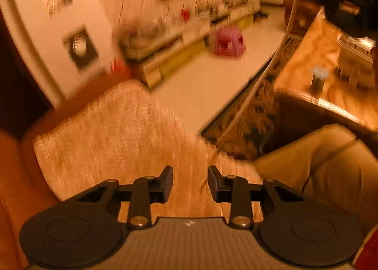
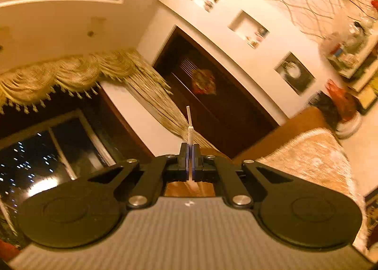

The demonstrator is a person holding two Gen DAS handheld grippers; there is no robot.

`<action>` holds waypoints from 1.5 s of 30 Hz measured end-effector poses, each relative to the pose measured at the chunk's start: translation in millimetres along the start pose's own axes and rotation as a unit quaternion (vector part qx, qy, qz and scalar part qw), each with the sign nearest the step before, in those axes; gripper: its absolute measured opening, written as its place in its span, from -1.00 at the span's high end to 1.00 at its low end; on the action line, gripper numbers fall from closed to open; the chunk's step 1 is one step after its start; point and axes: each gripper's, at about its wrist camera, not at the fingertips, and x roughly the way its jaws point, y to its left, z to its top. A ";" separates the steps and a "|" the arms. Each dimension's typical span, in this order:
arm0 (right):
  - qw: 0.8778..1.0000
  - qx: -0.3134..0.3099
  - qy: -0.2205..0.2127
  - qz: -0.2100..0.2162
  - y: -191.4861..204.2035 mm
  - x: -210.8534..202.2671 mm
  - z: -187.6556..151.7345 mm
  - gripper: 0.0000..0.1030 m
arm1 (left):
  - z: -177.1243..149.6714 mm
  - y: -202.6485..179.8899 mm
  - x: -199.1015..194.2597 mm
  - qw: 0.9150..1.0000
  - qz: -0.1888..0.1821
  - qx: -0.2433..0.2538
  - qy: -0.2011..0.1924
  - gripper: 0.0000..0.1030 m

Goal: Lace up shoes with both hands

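Beige, fuzzy fabric covers the sofa seat (image 1: 113, 133), the widest thing under the left gripper (image 1: 190, 183), with a pale floor (image 1: 208, 86) beyond it and a glossy marbled table (image 1: 314, 57) off to one side. A pink stool (image 1: 229, 42) stands on that floor near a long low cabinet (image 1: 165, 52). The left gripper tilts down over the fabric, its jaws parted with nothing pinched between them; a thin strand runs just beside one finger. The right gripper (image 2: 190, 152) points toward a dark door (image 2: 212, 95) and a tasselled curtain (image 2: 70, 69), its jaws squeezed tight on a white shoelace (image 2: 189, 128), whose stiff tip pokes out past the fingertips. No shoe shows in either view.
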 end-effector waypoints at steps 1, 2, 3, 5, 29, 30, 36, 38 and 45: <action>1.000 -0.004 0.002 -0.011 -1.5 2.0 -1.5 0.92 | -11.2 9.2 6.7 1.000 0.001 -0.013 0.014 0.11; 1.000 -0.008 0.004 -0.022 -3.0 4.1 -3.0 0.92 | -22.1 18.4 13.0 0.999 0.002 -0.025 0.027 0.06; 0.999 -0.013 0.005 -0.033 -4.5 6.1 -4.5 0.92 | -31.4 27.0 17.8 0.999 -0.001 -0.039 0.036 -0.02; 0.998 -0.021 0.009 -0.055 -7.5 10.1 -7.6 0.92 | -47.1 42.0 26.8 0.996 -0.007 -0.064 0.057 -0.11; 0.770 -0.159 0.618 -0.005 9.3 207.3 -276.0 0.92 | -158.5 47.2 61.5 0.977 -0.093 -0.090 0.168 -0.28; 0.759 -0.161 0.631 -0.004 8.9 212.2 -278.9 0.92 | -158.3 46.9 62.2 0.977 -0.095 -0.088 0.167 -0.28; 0.680 -0.158 0.716 0.007 9.0 247.3 -293.3 0.92 | -158.3 43.6 75.7 0.975 -0.096 -0.071 0.187 -0.21; 0.655 -0.159 0.738 0.005 8.4 255.1 -300.1 0.92 | -159.4 44.5 81.6 0.973 -0.096 -0.078 0.193 -0.05; 0.601 -0.108 0.792 -0.023 -3.3 283.1 -314.3 0.92 | -165.7 49.0 90.5 0.969 -0.105 -0.112 0.193 0.12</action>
